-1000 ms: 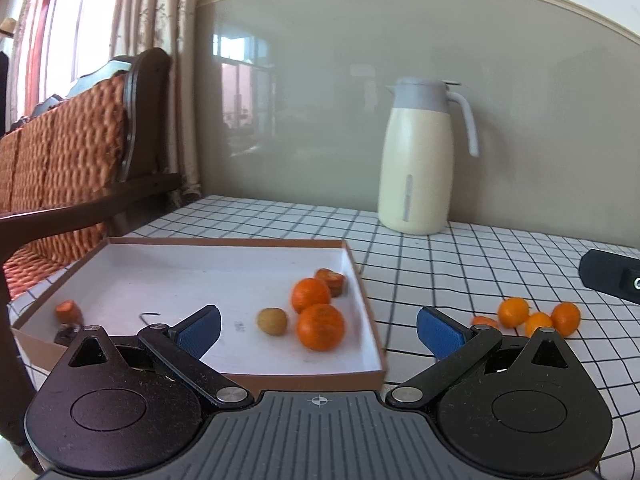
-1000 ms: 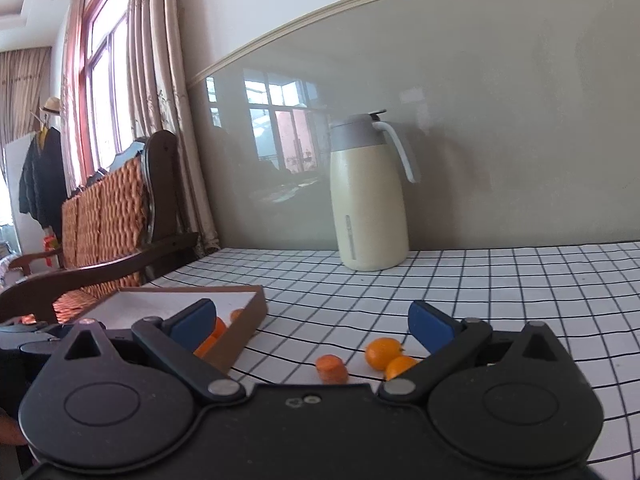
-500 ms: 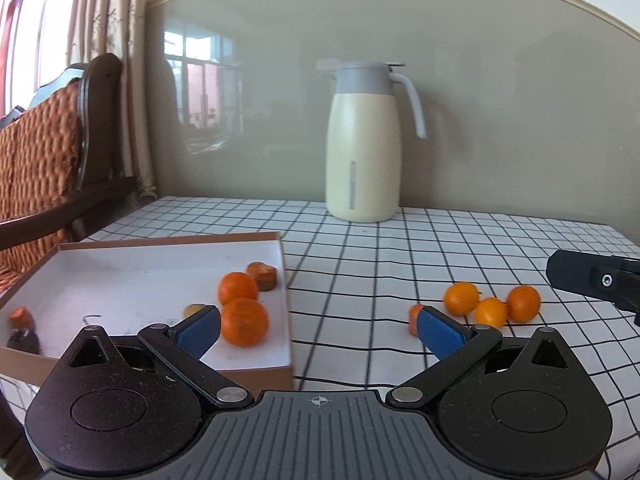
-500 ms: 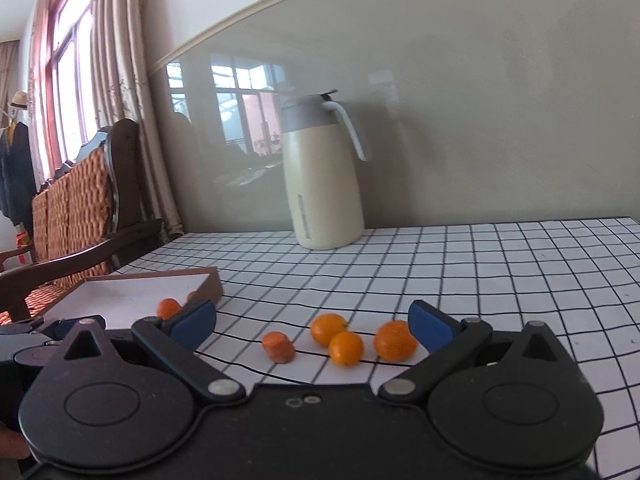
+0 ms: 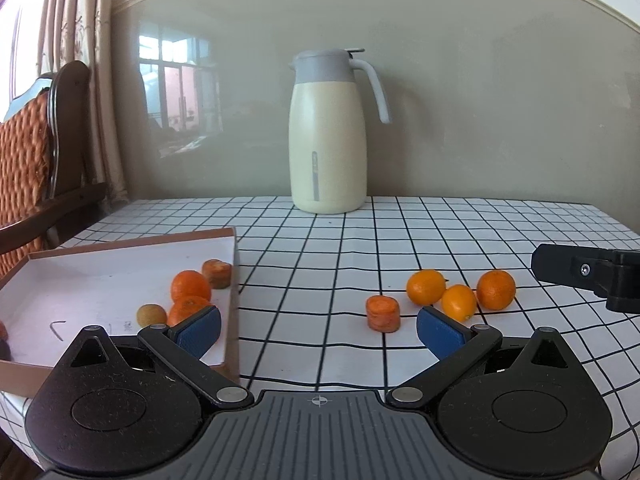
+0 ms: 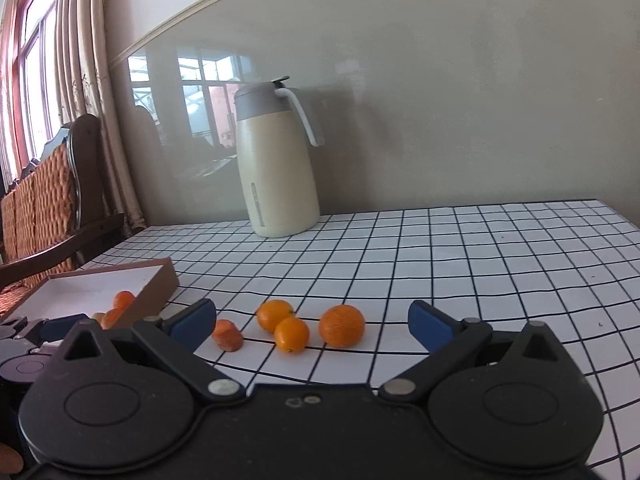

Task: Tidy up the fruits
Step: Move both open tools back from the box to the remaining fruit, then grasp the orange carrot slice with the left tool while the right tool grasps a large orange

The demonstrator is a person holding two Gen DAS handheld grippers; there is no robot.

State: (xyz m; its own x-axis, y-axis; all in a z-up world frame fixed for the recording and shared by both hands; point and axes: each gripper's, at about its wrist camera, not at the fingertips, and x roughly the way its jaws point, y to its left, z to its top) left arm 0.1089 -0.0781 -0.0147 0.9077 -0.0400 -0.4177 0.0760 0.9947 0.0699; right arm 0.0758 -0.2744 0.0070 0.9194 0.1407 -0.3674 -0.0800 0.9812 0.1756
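We note a table [image 5: 460, 240] under a white cloth with a black grid, set against a grey glossy wall panel that mirrors a window. A cream jug [image 5: 328, 140] with a grey lid stands at the back; a wooden chair [image 5: 36, 168] with an orange woven back and a curtain [image 6: 84, 80] sit at the left.

On the cloth we see three oranges [image 5: 426, 287] in a close cluster, with a cut carrot piece [image 5: 383, 313] just beside them. A shallow box [image 5: 100, 264] at the left holds two more oranges [image 5: 190, 286], another carrot piece and a small yellowish fruit.

Left gripper [image 5: 318, 330]: jaws spread wide, holding nothing. Right gripper [image 6: 312, 322]: likewise wide apart and empty, the loose fruit lying between its blue pads.

Only the left view shows the box interior fully; it also catches the right gripper's tip at its right edge. The right view shows the left gripper's blue pad at lower left.

Against one second ago, both views have swung rightward: the box has slid left and the loose fruit now sits near centre
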